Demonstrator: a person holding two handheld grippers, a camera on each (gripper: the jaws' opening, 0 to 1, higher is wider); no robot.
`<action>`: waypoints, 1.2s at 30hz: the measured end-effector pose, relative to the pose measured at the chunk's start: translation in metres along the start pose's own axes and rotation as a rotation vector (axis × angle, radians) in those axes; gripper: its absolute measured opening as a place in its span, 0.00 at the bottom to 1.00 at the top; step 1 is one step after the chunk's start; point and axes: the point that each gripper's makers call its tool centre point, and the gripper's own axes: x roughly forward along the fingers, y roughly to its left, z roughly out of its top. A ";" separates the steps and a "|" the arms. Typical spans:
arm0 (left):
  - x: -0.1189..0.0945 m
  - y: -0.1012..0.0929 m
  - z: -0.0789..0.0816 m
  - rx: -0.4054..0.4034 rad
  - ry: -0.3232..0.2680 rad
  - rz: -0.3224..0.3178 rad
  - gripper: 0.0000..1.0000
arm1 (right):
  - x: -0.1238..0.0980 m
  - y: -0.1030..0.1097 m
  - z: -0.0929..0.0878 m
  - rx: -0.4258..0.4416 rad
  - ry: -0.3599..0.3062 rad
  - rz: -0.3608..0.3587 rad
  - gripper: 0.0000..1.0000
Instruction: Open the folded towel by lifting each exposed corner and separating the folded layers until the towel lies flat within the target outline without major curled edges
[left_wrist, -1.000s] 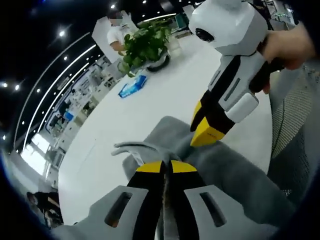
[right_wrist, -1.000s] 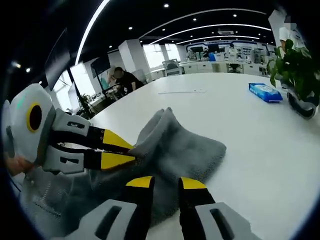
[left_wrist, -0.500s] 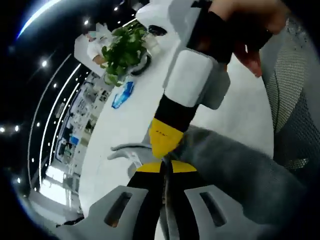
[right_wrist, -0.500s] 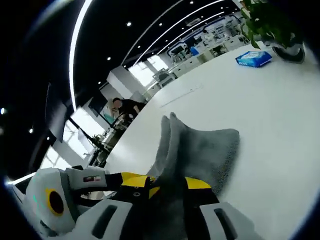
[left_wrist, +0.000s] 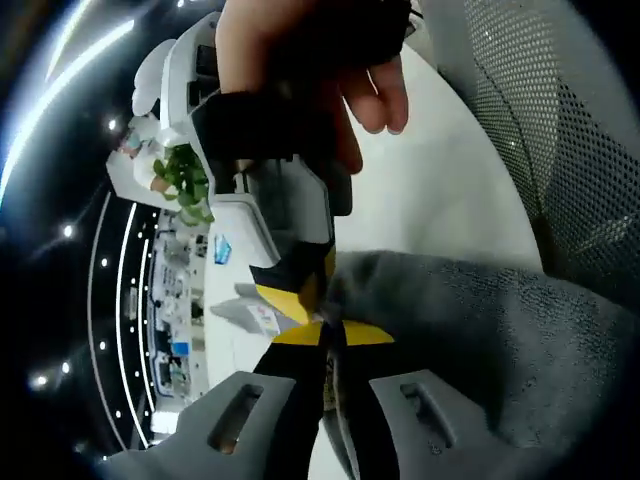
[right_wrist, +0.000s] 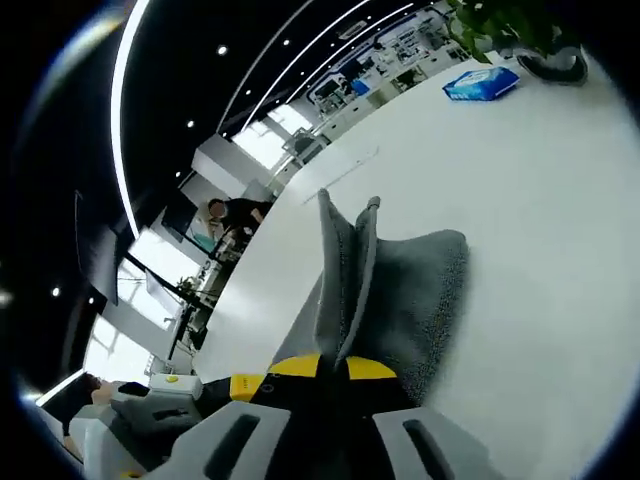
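**Both grippers now pinch the towel at one spot**

Left gripper view: the left gripper (left_wrist: 330, 335), yellow-tipped on grey plastic jaws, is clamped on a fold of the soft grey terry towel (left_wrist: 500, 340) — the tips meet with cloth between them. A second ago the right gripper (left_wrist: 297, 285) hung well apart over the towel; now its black-and-yellow jaws have come right down against the left gripper's tips, the person's hand (left_wrist: 300, 70) wrapped round its handle. A grey mesh chair back (left_wrist: 560, 150) rises at the right, a green leafy potted plant (left_wrist: 180, 175) sits far off on the glossy white counter (left_wrist: 440, 200).

Right gripper view: the right gripper (right_wrist: 332, 368) has gone from jaws apart beside the cloth to gripping it — two thick nubbly layers stand up as a ridge from between its tips, while the rest of the towel (right_wrist: 420, 290) lies on the smooth counter (right_wrist: 540, 230). A blue flat packet (right_wrist: 481, 83) lies far back.

With both holds side by side on the layers, I'd judge the next move is drawing them apart; the towel is still folded.
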 end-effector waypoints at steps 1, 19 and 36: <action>0.000 0.001 0.000 -0.010 -0.004 -0.001 0.04 | 0.000 0.000 0.000 -0.001 0.001 -0.001 0.02; -0.035 0.057 -0.074 -1.017 -0.184 -0.013 0.03 | -0.005 0.000 0.004 -0.002 -0.015 -0.004 0.01; 0.031 0.004 -0.111 -1.007 0.058 -0.176 0.00 | -0.010 -0.010 0.006 -0.038 0.003 -0.045 0.01</action>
